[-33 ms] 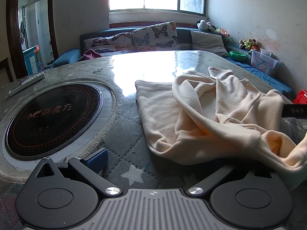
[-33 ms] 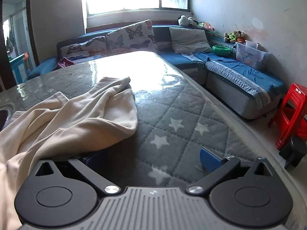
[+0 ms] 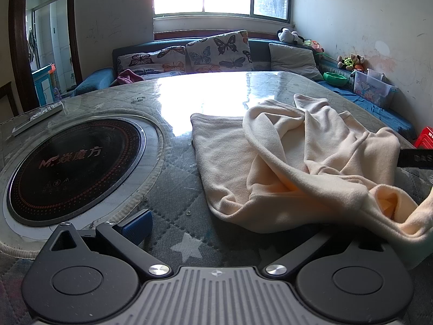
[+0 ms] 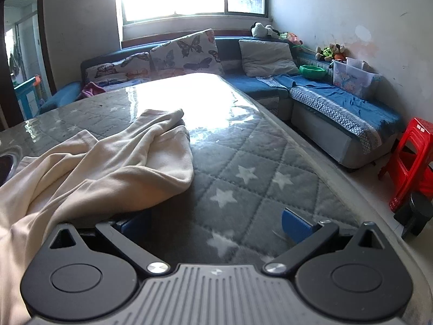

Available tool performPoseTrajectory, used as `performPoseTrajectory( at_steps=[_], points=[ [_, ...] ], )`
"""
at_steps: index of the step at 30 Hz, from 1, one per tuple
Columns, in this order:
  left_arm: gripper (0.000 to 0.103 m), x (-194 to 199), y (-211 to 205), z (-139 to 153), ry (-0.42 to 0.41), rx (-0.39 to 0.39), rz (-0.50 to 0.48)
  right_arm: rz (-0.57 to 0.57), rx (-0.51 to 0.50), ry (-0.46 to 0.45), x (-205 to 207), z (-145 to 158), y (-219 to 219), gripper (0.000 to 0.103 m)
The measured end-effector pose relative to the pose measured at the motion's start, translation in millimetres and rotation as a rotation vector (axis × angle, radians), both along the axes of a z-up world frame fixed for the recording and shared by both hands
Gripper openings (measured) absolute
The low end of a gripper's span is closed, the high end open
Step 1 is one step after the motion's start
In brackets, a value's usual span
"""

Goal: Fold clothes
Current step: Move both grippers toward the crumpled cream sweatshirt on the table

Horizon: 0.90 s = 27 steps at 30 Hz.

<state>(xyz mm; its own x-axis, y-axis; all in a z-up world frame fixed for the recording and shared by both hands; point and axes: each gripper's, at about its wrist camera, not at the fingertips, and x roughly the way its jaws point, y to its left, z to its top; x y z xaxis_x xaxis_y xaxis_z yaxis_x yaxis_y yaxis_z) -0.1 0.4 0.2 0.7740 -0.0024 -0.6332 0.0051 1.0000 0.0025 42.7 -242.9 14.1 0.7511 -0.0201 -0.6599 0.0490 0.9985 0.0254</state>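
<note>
A cream fleece garment lies crumpled on the table's grey star-quilted cover; it also shows in the right wrist view. My left gripper is open, its left blue pad bare on the cover, its right finger hidden under the garment's near edge. My right gripper is open, its right blue pad bare over the cover, its left pad partly under the garment's edge. Whether the pads touch the cloth I cannot tell.
A round black induction hob is set into the table at the left. A remote lies at the far left edge. A blue sofa with cushions runs behind and to the right. A red stool stands beside the table's right edge.
</note>
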Motion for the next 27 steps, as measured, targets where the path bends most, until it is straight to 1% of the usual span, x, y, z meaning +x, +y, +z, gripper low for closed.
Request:
performPoseTrajectory(
  at_steps=[7,9,14,19,27],
  points=[
    [0.103,-0.8,2.5,1.2,0.008,0.002,0.005,0.008,0.019,-0.102,-31.1,3.8,-7.5,0.103],
    [0.103,-1.1,3.2,1.5,0.01,0.003,0.006,0.022,0.016,-0.118,-48.4,5.8,-10.7,0.103],
    [0.103,-2.6,4.5,2.4,0.024,0.013,0.02,0.048,0.004,-0.11,-68.7,11.2,-13.7,0.103],
    [0.103,-9.0,8.3,5.6,0.03,0.039,0.048,0.072,-0.003,-0.106,-73.9,13.5,-10.8,0.103],
    [0.103,-23.7,15.9,16.4,0.014,0.054,0.091,0.12,0.029,-0.11,-89.3,20.3,-6.2,0.103]
  ],
)
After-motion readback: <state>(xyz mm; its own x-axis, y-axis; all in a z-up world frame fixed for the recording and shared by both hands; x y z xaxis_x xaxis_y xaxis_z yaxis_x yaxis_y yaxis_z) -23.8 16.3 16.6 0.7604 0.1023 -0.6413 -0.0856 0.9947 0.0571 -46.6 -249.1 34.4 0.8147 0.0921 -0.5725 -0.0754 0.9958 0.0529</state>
